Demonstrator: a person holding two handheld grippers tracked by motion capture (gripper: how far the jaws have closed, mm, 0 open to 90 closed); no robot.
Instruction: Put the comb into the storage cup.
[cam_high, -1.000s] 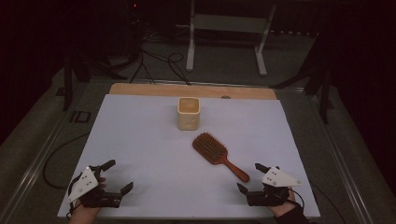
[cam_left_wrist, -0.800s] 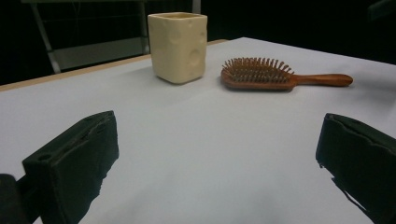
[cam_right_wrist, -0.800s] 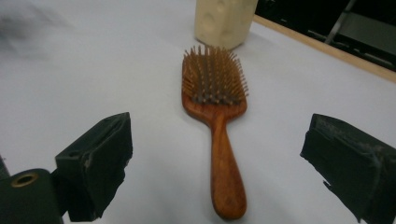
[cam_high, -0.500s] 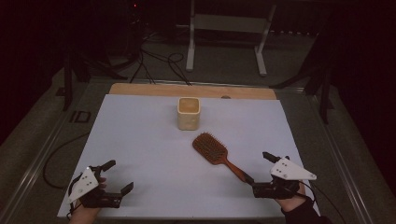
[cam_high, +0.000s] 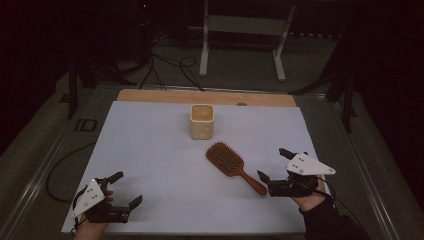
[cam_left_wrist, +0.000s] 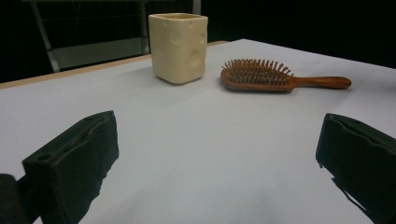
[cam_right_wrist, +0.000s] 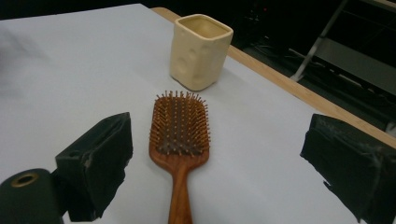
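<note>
A wooden paddle hairbrush (cam_high: 235, 166) lies bristles up on the white table cover (cam_high: 150, 145), its handle pointing toward the near right. A cream square cup (cam_high: 202, 121) stands upright just beyond it. My right gripper (cam_high: 272, 163) is open beside the handle's end, with nothing between its jaws. In the right gripper view the brush (cam_right_wrist: 180, 135) lies between the spread jaws, the cup (cam_right_wrist: 201, 51) behind it. My left gripper (cam_high: 126, 189) rests open at the near left corner. The left gripper view has the cup (cam_left_wrist: 179, 46) and brush (cam_left_wrist: 261, 77) far ahead.
A wooden table edge (cam_high: 205, 96) runs along the back of the white cover. Beyond it, on the dark floor, stand a metal frame (cam_high: 245, 30) and loose cables (cam_high: 165, 65). A black cable (cam_high: 60, 165) trails off the left side.
My right gripper has moved forward and left, up to the end of the brush handle. The left gripper, brush and cup have stayed where they were.
</note>
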